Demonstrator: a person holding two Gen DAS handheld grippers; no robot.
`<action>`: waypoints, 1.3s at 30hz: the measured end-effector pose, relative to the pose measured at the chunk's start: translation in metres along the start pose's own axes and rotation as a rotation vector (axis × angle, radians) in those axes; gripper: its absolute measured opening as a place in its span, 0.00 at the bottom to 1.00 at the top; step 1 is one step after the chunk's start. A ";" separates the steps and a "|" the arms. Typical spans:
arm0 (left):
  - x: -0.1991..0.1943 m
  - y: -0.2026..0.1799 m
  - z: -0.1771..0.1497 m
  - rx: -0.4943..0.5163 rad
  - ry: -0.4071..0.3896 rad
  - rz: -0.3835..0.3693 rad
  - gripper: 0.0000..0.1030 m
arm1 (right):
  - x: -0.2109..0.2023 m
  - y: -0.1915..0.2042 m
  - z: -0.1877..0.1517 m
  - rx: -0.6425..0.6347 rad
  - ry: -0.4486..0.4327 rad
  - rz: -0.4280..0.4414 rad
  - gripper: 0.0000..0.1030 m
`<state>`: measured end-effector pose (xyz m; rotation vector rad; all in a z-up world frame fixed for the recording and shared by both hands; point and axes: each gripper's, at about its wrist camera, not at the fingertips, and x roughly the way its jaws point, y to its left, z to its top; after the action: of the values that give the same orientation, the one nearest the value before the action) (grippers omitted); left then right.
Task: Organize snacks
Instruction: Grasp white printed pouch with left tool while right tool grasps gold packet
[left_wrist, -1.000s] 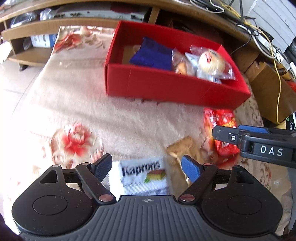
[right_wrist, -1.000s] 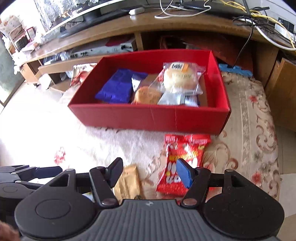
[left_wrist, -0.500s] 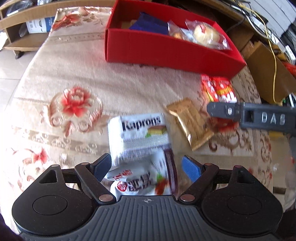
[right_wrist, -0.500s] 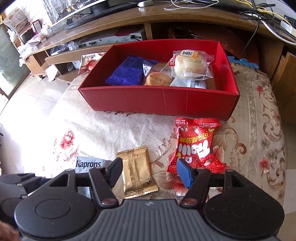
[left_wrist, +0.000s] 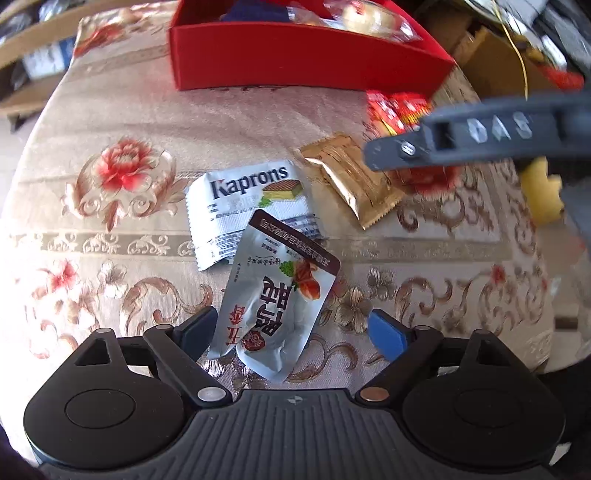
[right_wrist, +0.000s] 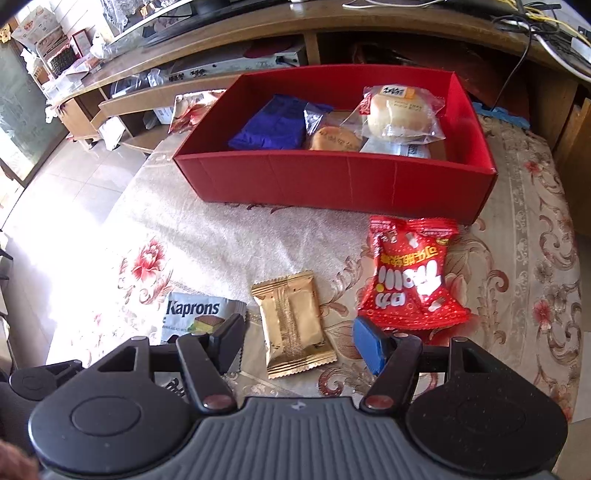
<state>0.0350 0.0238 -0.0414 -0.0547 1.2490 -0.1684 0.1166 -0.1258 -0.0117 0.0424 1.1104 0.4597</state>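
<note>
silver nut pouch (left_wrist: 275, 295) lies on the tabletop between my left gripper (left_wrist: 291, 325) fingers, jaws wide. i should lower squarely, pinch its middle, avoid the kaprons packet (left_wrist: 251, 206) beneath. right gripper (right_wrist: 299, 339) wide over the gold packet (right_wrist: 291, 325), red box (right_wrist: 332, 181) ahead.

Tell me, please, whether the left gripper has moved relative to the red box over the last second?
Yes. The left gripper has pulled back from the red box, which now sits farther up its view, and the silver pouch now lies between its open fingers.
</note>
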 end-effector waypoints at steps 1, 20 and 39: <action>0.001 -0.004 -0.001 0.024 -0.003 0.020 0.85 | 0.002 0.001 0.000 -0.003 0.004 0.001 0.62; -0.009 0.009 -0.004 0.026 -0.031 -0.034 0.61 | 0.056 0.021 0.014 -0.115 0.100 -0.003 0.70; -0.005 0.016 -0.002 -0.023 -0.013 -0.101 0.77 | 0.053 0.026 -0.001 -0.227 0.091 0.002 0.66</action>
<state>0.0328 0.0404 -0.0393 -0.1381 1.2359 -0.2407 0.1265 -0.0829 -0.0506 -0.1778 1.1409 0.5915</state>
